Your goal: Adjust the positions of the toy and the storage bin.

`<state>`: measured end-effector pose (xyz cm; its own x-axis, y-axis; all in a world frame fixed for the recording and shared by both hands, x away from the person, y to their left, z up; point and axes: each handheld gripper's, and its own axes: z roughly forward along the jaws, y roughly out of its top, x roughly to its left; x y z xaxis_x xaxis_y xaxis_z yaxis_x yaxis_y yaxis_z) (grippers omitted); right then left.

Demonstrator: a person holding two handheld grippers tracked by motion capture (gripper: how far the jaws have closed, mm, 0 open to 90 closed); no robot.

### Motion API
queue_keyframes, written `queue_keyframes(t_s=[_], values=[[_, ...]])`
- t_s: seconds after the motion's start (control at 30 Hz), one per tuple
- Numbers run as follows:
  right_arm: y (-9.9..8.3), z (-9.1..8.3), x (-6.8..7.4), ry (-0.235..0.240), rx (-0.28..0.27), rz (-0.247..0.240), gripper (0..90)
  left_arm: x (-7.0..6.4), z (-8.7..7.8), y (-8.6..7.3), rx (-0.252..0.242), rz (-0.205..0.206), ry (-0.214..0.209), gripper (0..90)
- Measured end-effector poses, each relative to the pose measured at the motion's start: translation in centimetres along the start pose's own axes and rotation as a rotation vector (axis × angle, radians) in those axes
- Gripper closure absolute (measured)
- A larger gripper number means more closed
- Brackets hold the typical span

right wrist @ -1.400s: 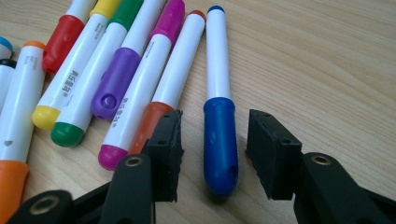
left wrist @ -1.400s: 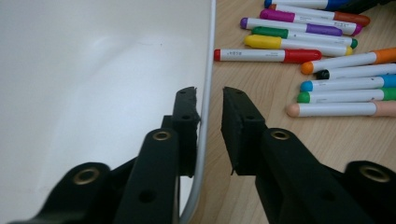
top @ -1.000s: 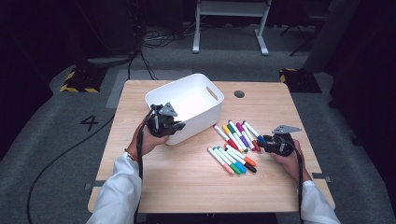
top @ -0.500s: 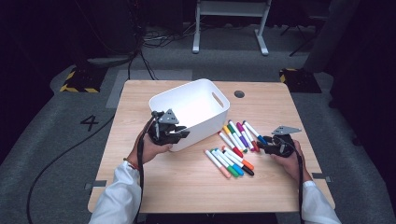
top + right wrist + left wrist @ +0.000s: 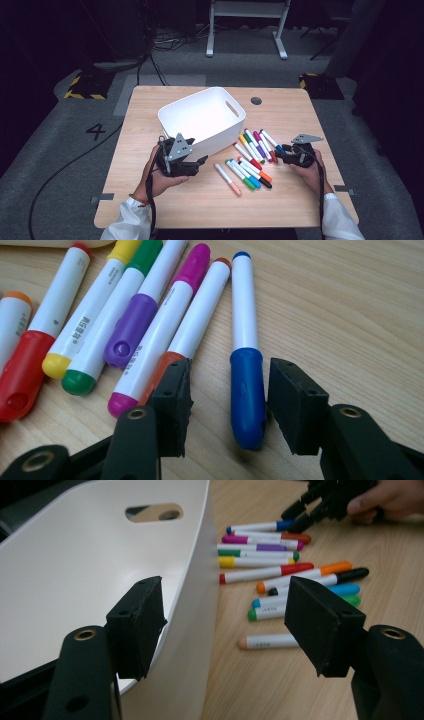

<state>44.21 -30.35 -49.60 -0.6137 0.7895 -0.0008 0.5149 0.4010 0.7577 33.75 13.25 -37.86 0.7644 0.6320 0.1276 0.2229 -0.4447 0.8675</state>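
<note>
High view: our left claw (image 5: 200, 162) has drawn back toward the counter's (image 5: 280, 205) near edge, pulling the one white bin (image 5: 200, 145) closer to the twelve markers (image 5: 247, 172) for loading.

Left gripper view: its jaws straddle the bin wall, wide.

Right gripper view: the right claw (image 5: 233, 390) stands wide around the blue marker (image 5: 246, 385).

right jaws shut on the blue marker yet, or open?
Open. In the right gripper view the right gripper straddles the blue marker, which lies flat on the table, with gaps on both sides of its cap.
</note>
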Motion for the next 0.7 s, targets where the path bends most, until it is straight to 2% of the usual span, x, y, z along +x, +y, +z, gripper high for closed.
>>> queue_keyframes(t_s=[0.03,0.07,0.1,0.13,0.17,0.2,0.23,0.27,0.3,0.33,0.37,0.43,0.47,0.5,0.53,0.6,0.67,0.7], values=[[0.0,0.0,0.0,-0.003,0.003,-0.004,53.0,-0.2,-0.7,0.0,-0.052,-0.030,-0.007,32.5],[0.0,0.2,0.1,-0.006,0.003,0.005,53.1,-0.4,-1.3,0.0,-0.093,-0.053,-0.042,33.5],[0.0,0.1,0.1,-0.006,0.006,0.003,53.7,-1.0,-2.1,0.1,-0.115,-0.010,-0.090,36.7],[0.0,0.1,0.1,-0.006,0.006,0.003,53.7,-1.0,-2.1,0.1,-0.115,-0.010,-0.090,36.4],[0.0,0.1,0.1,-0.006,0.004,0.003,53.7,-1.8,-2.2,0.0,-0.103,0.004,-0.117,36.4],[0.1,0.1,0.1,-0.003,-0.001,0.002,53.9,-2.2,-2.1,-0.2,-0.088,0.016,-0.123,37.0],[0.1,0.1,0.1,-0.002,-0.001,-0.002,54.1,-3.0,-1.7,-0.5,-0.058,0.022,-0.151,36.8],[0.1,0.1,0.1,-0.002,-0.001,-0.001,54.2,-3.5,-1.4,-0.8,-0.033,0.038,-0.160,36.8],[0.1,0.1,0.1,0.000,0.000,0.003,54.3,-4.5,-0.4,-1.8,0.022,0.043,-0.217,37.0],[0.1,0.1,0.1,0.000,0.000,0.003,54.3,-4.5,-0.4,-1.8,0.022,0.043,-0.217,37.0],[0.1,0.1,0.2,0.000,0.001,0.000,54.3,-5.2,0.5,-2.5,0.075,0.060,-0.231,37.0],[0.1,0.0,0.2,0.005,-0.004,0.004,54.5,-5.9,1.8,-3.4,0.139,0.056,-0.259,38.1],[0.1,0.0,0.2,0.005,-0.004,0.004,54.5,-6.0,2.4,-3.7,0.165,0.072,-0.268,38.1],[0.1,0.0,0.3,0.006,0.002,-0.001,54.7,-6.2,4.2,-4.6,0.235,0.070,-0.279,42.4],[0.1,0.0,0.3,0.006,0.002,-0.001,54.7,-6.2,4.2,-4.6,0.235,0.070,-0.279,43.7],[0.2,0.1,0.3,0.006,-0.001,0.001,55.1,-6.3,6.2,-5.3,0.306,0.057,-0.273,44.4],[0.2,0.2,0.3,0.006,-0.002,-0.003,55.6,-6.5,7.9,-5.8,0.346,0.042,-0.278,47.7],[0.3,0.4,0.2,0.007,-0.009,0.013,56.2,-6.6,8.9,-5.9,0.362,0.035,-0.267,50.0]])
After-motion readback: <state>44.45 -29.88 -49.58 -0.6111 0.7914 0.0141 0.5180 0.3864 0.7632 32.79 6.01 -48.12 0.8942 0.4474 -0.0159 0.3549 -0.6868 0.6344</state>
